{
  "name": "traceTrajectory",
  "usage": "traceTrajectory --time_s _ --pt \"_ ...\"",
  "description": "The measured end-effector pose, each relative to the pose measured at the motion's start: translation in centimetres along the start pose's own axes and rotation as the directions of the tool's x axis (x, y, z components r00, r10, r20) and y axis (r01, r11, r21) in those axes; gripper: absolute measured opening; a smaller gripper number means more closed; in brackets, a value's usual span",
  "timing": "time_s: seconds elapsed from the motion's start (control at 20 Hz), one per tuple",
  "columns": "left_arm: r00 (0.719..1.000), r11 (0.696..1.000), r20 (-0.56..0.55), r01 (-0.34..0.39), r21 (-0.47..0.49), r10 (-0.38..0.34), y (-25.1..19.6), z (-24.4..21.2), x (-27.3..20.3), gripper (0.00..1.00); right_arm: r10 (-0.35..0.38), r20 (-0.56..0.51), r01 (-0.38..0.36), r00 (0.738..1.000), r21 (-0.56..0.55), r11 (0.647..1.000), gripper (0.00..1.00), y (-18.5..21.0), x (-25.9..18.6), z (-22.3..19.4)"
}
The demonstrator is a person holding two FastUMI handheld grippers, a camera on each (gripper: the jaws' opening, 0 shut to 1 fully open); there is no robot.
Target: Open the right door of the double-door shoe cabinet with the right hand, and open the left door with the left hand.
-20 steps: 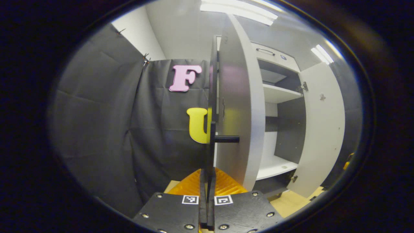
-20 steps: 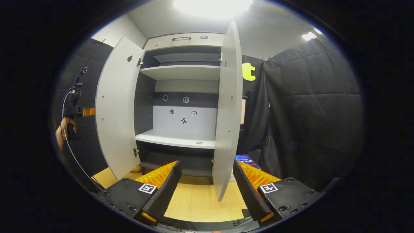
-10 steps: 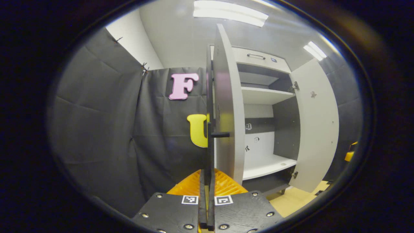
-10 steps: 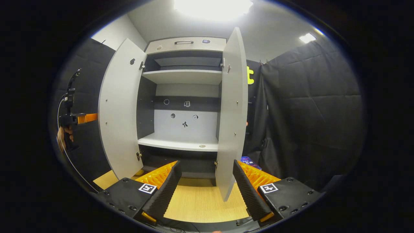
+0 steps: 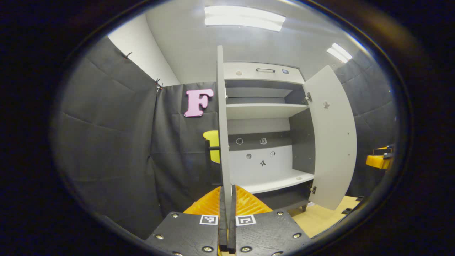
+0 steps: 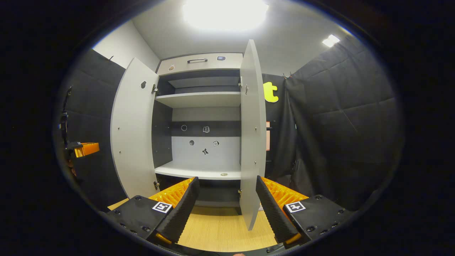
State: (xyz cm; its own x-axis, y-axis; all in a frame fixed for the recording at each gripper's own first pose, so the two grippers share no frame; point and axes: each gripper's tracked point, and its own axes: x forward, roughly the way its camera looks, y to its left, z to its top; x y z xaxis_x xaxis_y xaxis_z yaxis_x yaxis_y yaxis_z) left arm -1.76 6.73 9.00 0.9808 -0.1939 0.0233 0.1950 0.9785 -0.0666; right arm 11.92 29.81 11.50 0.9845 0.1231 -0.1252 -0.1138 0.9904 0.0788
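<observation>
The cabinet is being seen with both doors swung wide, so the task is being judged as all but done; nothing is being left except, perhaps, drawing the grippers clear

The left door is being shown standing out from the cabinet's left side, its inner face turned to the right gripper view, while in the left gripper view it is being seen edge-on, with its dark handle sticking out on the far side. The right door is being shown swung out from the cabinet's right side

The left gripper is being held with its fingers pressed together just below the left door's edge; whether anything is being pinched there cannot be told, and the fingers appear to be closed on nothing. The right gripper is being held with its fingers spread apart in front of the cabinet, the right door's lower edge appearing between them without being touched

Inside the cabinet, an upper shelf and a lower shelf are being seen bare, apart from one small round thing on the lower shelf. A few small marks are being shown on the back panel
</observation>
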Motion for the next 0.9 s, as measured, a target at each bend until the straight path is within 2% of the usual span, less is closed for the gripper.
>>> traceTrajectory --time_s 0.05,0.35,0.45,0.5,0.65,0.75,0.85,0.9 --pt "1.000 1.000 -0.010 -0.008 -0.001 0.008 -0.7 -0.5 -0.7 0.03 -0.001 0.001 0.001 1.000 0.007 1.000 1.00 -0.7 -0.2 -0.1" --pt "0.999 0.999 -0.035 -0.031 0.030 0.032 -3.4 -2.9 -4.9 0.02 -0.003 0.003 0.003 1.000 0.017 1.000 0.99 -2.7 -1.5 -1.0" --pt "0.998 0.999 -0.048 -0.032 0.027 0.033 -3.9 -3.8 -5.7 0.03 0.000 0.007 0.000 1.000 0.011 1.000 0.96 -2.7 -2.1 -1.2" --pt "0.998 0.999 -0.056 -0.041 0.030 0.042 -3.9 -4.1 -6.1 0.03 0.003 0.006 -0.003 1.000 0.008 1.000 0.99 -2.7 -2.3 -1.3" --pt "0.995 0.997 -0.067 -0.069 0.026 0.070 -3.8 -4.6 -6.9 0.02 0.007 0.024 -0.007 1.000 0.005 1.000 1.00 -2.5 -2.9 -1.3" --pt "0.994 0.995 -0.056 -0.093 0.035 0.095 -3.3 -4.4 -7.3 0.11 0.007 0.034 -0.007 0.999 0.010 1.000 1.00 -2.4 -3.1 -1.3" --pt "0.993 0.993 -0.045 -0.107 0.043 0.109 -3.2 -4.0 -7.7 0.11 0.006 0.033 -0.006 0.999 0.015 1.000 0.99 -2.5 -3.3 -1.4" --pt "0.993 0.993 -0.043 -0.108 0.043 0.109 -3.2 -3.9 -7.7 0.30 0.005 0.030 -0.006 1.000 0.017 1.000 0.99 -2.6 -3.3 -1.5"
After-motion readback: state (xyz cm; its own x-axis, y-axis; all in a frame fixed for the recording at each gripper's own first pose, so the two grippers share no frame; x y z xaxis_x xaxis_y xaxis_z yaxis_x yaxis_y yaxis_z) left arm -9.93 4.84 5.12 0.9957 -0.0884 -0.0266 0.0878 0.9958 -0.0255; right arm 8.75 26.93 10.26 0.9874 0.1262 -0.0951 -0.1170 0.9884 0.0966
